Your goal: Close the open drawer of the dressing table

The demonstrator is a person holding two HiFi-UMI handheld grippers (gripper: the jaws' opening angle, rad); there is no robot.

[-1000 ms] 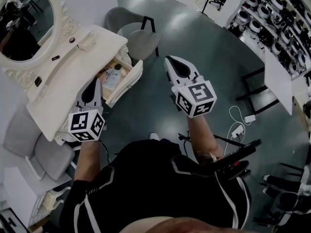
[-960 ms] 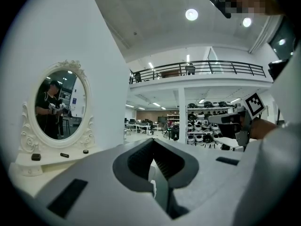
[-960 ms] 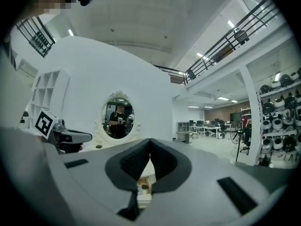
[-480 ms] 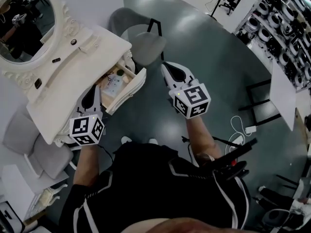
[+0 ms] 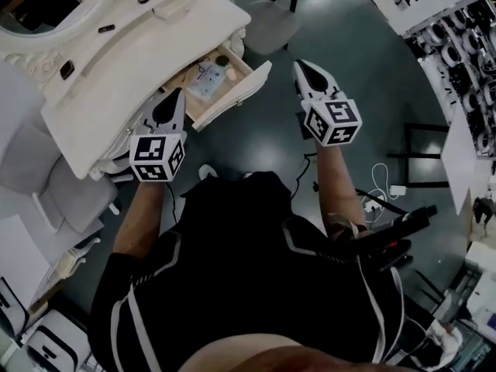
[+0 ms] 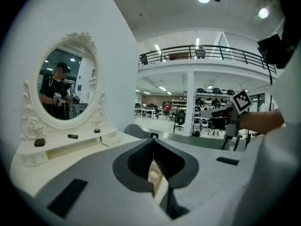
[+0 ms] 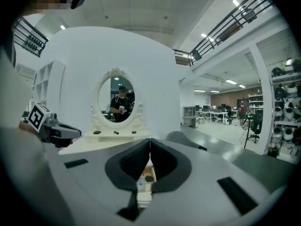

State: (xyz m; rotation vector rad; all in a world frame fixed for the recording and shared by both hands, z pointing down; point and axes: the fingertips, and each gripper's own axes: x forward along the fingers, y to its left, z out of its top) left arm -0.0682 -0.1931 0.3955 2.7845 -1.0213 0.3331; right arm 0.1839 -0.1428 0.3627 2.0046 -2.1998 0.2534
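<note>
Dark glossy floor (image 5: 356, 53) lies open to the right of the cream carved dressing table (image 5: 116, 68). Its cream wooden drawer (image 5: 236, 93) is pulled out, with small items inside. Left gripper (image 5: 173, 93) and right gripper (image 5: 302, 65) flank it, both with jaws together and empty. Likely best: press the front panel squarely and push straight in. Grey chair (image 5: 271, 18) stands just beyond.
</note>
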